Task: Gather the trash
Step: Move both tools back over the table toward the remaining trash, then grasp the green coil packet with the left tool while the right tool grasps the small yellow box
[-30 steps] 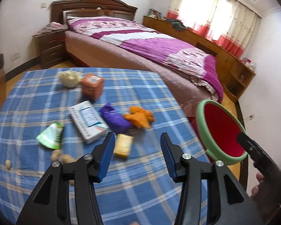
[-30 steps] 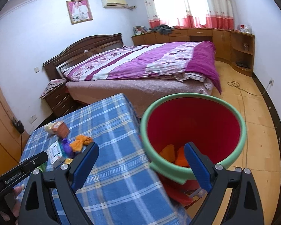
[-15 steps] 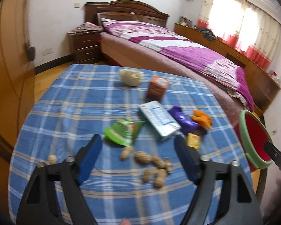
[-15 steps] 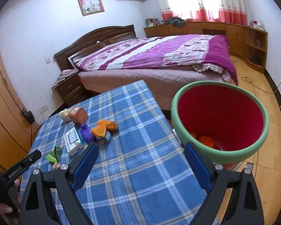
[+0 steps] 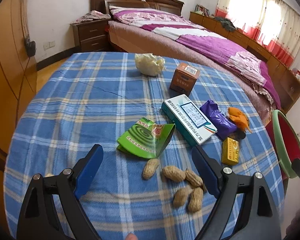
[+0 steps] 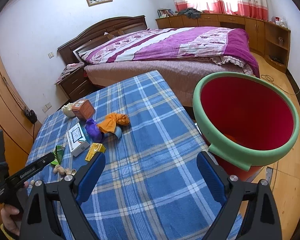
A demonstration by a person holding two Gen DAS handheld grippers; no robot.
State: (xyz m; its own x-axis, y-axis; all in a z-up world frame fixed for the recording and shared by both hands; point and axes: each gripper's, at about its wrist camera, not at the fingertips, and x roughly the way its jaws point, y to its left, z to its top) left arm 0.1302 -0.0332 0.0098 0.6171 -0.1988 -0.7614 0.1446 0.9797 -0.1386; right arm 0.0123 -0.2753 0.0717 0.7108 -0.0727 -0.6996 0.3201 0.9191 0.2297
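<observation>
Trash lies on the blue plaid tablecloth (image 5: 80,104): a green wrapper (image 5: 148,138), several peanuts (image 5: 174,173), a white-and-green box (image 5: 188,118), a purple bag (image 5: 218,118), an orange scrap (image 5: 238,117), a yellow packet (image 5: 230,150), a brown box (image 5: 184,79) and a pale paper wad (image 5: 149,66). My left gripper (image 5: 145,148) hovers over the wrapper's near edge and the peanuts, its jaws opening wide and gripping nothing. My right gripper (image 6: 151,155) is open over bare cloth. To its right, past the table edge, stands the red bin with a green rim (image 6: 248,120).
A bed with a purple cover (image 6: 180,46) stands beyond the table, a nightstand (image 5: 90,34) to its left. A wooden wardrobe (image 5: 8,64) lines the left side. The bin's rim (image 5: 286,138) shows at the table's right edge. A hand (image 6: 9,218) holds the left gripper.
My left gripper swung left across the table and dropped lower, its jaws spreading wider; the peanuts and green wrapper now lie under it. In the right wrist view the bin slid to the right.
</observation>
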